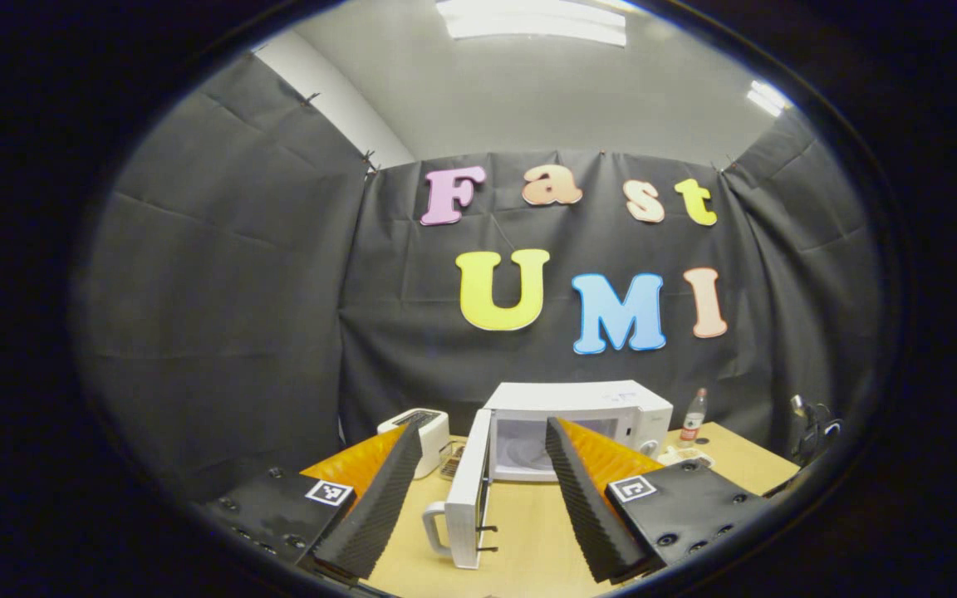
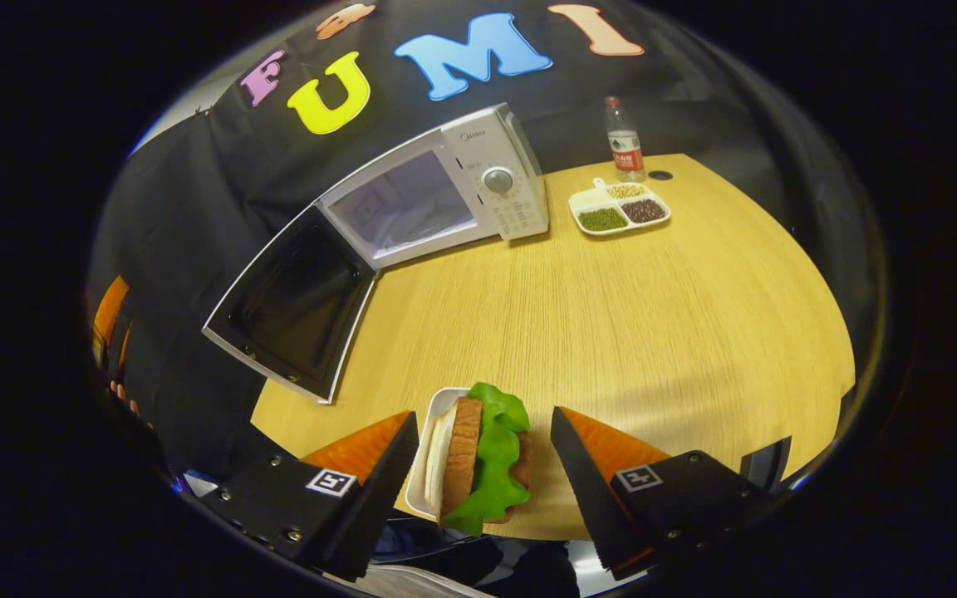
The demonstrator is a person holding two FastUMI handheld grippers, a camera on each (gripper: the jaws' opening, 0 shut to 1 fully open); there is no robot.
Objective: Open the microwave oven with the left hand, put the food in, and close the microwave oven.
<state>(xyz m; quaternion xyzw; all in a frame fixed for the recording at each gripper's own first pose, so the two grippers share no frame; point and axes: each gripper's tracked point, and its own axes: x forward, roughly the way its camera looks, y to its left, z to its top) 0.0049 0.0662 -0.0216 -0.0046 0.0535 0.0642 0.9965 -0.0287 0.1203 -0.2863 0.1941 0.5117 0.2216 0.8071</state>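
A: Start at the right gripper (image 2: 483, 465). How do its jaws stand?

B: Spread apart, released, one on each side of the sandwich (image 2: 478, 457) without pressing on it. The sandwich, with bread, a lettuce leaf and a darker layer, sits on a small white tray (image 2: 429, 432) at the near edge of the worktop (image 2: 653, 316). I judge the jaws are lined up that way so they can close on the food or its tray next.

A: And the left gripper (image 1: 483, 490)?

B: Also released, holding nothing. In the left gripper view its jaws frame the microwave door (image 1: 468, 498), which is swung out on its left hinge with the handle (image 1: 433, 527) toward the camera. The gripper hangs near the door without touching it, so the opening step looks done.

A: Where is the microwave (image 2: 437, 191) itself?

B: At the back of the worktop, against the booth wall, its cavity (image 2: 404, 203) open and facing the sandwich, so there is a clear run across bare wood.

A: Anything else around?

B: A toaster (image 1: 420, 432) left of the microwave; to its right a compartment dish (image 2: 618, 208) of beans and a bottle (image 2: 624, 141), well away from the path.
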